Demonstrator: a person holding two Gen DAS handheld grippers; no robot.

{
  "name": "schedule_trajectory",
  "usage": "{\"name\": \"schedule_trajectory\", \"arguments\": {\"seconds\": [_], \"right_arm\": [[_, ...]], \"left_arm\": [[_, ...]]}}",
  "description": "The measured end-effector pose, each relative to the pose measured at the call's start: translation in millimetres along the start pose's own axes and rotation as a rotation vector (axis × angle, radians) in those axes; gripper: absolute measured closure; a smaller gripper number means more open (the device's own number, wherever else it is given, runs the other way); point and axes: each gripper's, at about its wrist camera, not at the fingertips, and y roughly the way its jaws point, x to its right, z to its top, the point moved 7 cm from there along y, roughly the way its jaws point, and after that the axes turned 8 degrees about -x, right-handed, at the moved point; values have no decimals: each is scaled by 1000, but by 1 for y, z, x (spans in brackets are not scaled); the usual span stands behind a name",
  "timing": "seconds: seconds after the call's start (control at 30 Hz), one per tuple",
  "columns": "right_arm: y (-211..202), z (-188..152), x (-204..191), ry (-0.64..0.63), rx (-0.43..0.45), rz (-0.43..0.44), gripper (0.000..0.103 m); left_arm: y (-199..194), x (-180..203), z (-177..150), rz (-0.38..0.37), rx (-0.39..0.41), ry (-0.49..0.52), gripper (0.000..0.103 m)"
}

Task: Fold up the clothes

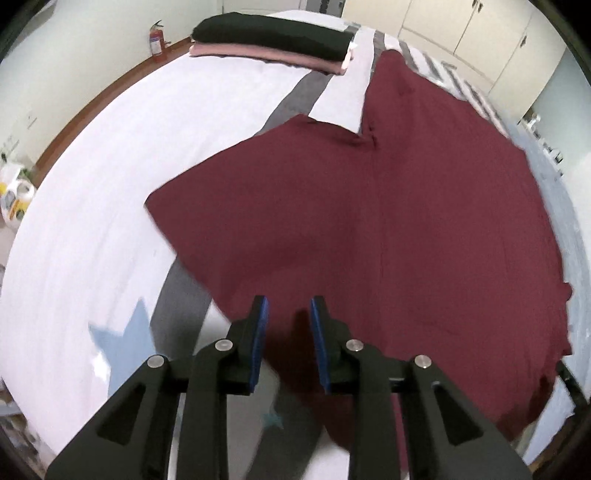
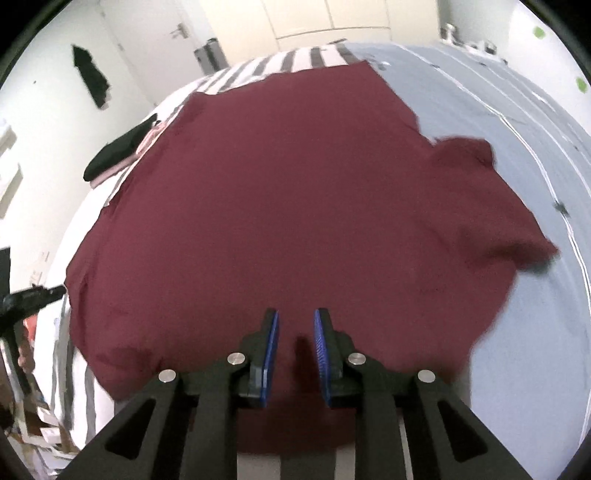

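Left gripper: your left gripper is hanging over the near edge of the shirt, pointing steeply down, its blue pads standing a little apart with nothing between them; only shirt and shadow are showing through the gap.
Right gripper: your right gripper is sitting over the shirt as well, jaws slightly parted, pads pressing on nothing.
Shirt: the maroon shirt is lying spread out flat on the bed, one sleeve reaching out to the left in the left view, the other sleeve lying rumpled and blurred at the right in the right view.
Bed: the sheet is showing white with grey stripes and a pale blue star on your left side, and plain light blue on your right.
Stack: a black garment is resting on a pink one, both folded, at the far end of the bed, well apart from the shirt.
Room: a red fire extinguisher is standing by the far wall, and pale cupboard doors are lining the back.
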Motion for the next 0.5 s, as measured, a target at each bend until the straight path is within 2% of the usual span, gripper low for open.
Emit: {"name": "schedule_trajectory", "arguments": {"seconds": [0.1,0.17,0.23,0.33,0.5], "right_arm": [[15,16,6,1,-14,-8,84],[19,19,15,20,-18,-45,84],[20,26,36,56,-16,-78,81],[11,37,86,149,16,-141,63],[-11,46,167,260,39,-241,63]], "left_arm": [[44,-35,4,122,-55,-19,81],[42,-35,9,125,-37,-66,81],[30,-22,10,154,-8,-47,81],[13,9,5,124,11,-3,81],[-1,62,-10,42,-40,26,81]]}}
